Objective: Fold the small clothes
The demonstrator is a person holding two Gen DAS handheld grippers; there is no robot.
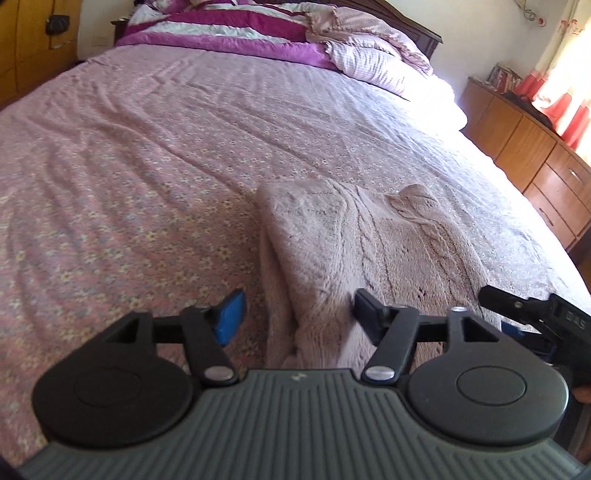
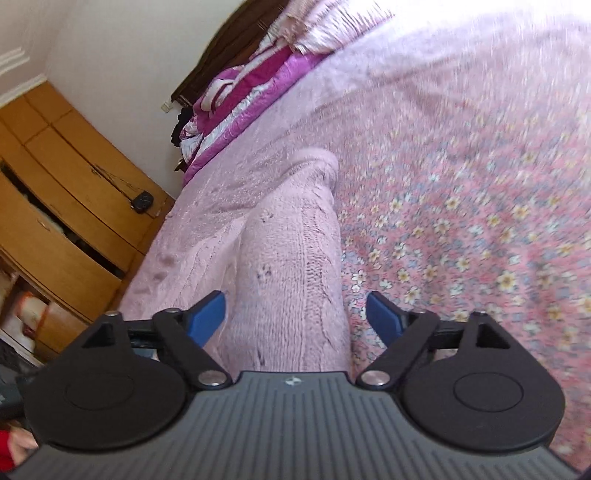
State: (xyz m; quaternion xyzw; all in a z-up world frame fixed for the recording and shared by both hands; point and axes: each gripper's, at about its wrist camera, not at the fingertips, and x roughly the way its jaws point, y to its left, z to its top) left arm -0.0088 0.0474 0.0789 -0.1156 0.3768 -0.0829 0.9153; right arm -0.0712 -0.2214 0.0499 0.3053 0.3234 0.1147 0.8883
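Floral bedsheet (image 1: 129,221), striped quilt (image 1: 229,33), perhaps drawers (image 1: 535,147).

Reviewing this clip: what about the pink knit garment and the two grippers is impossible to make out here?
- Garment near hem: both views, cut off behind each gripper's body.
- Garment type and fold state: sleeves not distinguishable; right wrist view is motion-blurred.
- Left gripper and right gripper: jaws open astride the knit; contact with the fabric unclear.
- Right gripper in left view: clipped by the edge.

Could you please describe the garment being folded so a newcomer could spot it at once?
On the big bed's floral pink sheet, look just ahead of the two grippers. The pale pink cable-knit sweater lies there, fuzzy and plain, unlike the printed sheet beneath it.
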